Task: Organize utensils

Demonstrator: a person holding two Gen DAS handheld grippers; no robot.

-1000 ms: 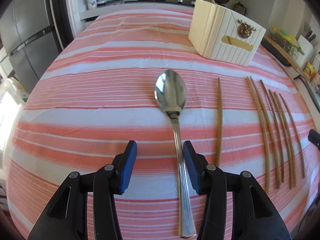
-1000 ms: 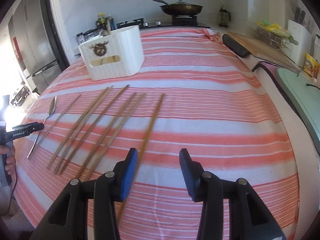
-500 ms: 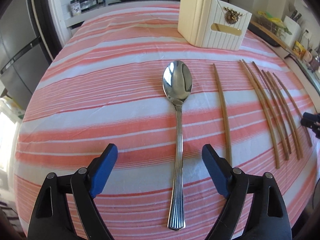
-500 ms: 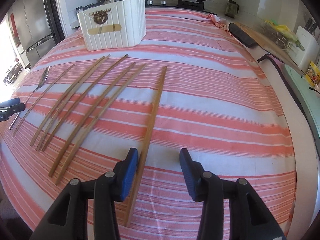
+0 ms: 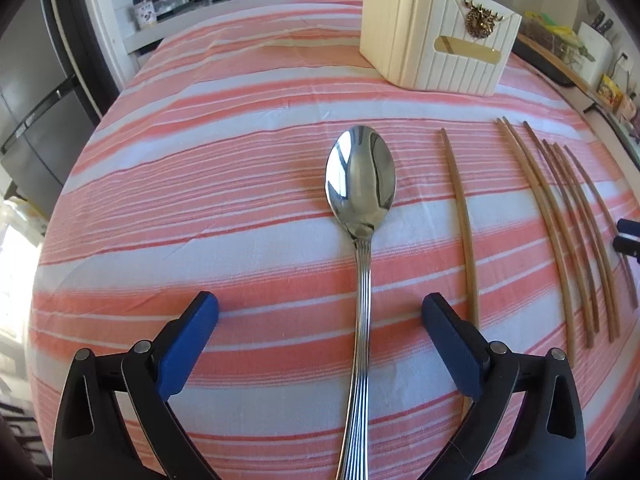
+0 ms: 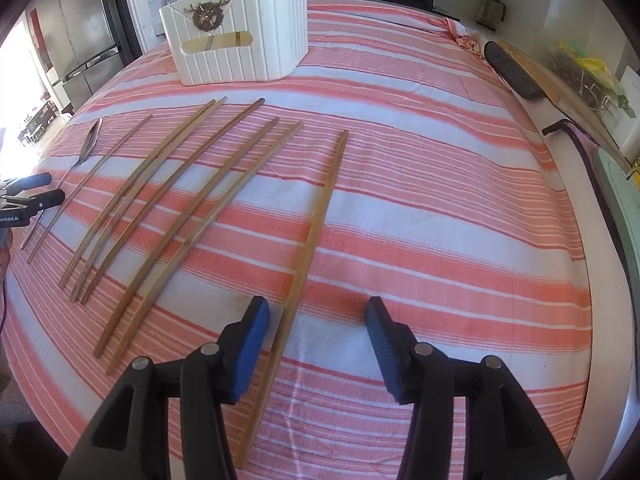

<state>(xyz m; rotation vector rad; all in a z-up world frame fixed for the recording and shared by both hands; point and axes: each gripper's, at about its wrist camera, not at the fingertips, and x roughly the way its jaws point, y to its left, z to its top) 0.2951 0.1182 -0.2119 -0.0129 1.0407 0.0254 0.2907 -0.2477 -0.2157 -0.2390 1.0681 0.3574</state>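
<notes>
Left wrist view: the left tool [image 5: 320, 312] points steeply down at the desk [image 5: 200, 200], which is covered by a pink and white striped cloth. Its jaws have just been opening and now stand wide apart, with the handle of the metal spoon [image 5: 362, 208] lying between them, untouched by either blue pad. The spoon lies flat, bowl pointing away toward the white ribbed box [image 5: 436, 40] at the far side. Just right of the spoon lies a single chopstick [image 5: 464, 224], and further right a loose group of chopsticks [image 5: 568, 240] lies in a row.

In the right wrist view, the right tool [image 6: 316, 316] hangs over the last chopstick on the right [image 6: 316, 232], which lies apart from the rest. Its jaws have just been opening a little; they stand apart, and the stick runs between them close to the left pad, not pinched. The white box [image 6: 240, 40] stands upright beyond the sticks, well apart from both tools.
</notes>
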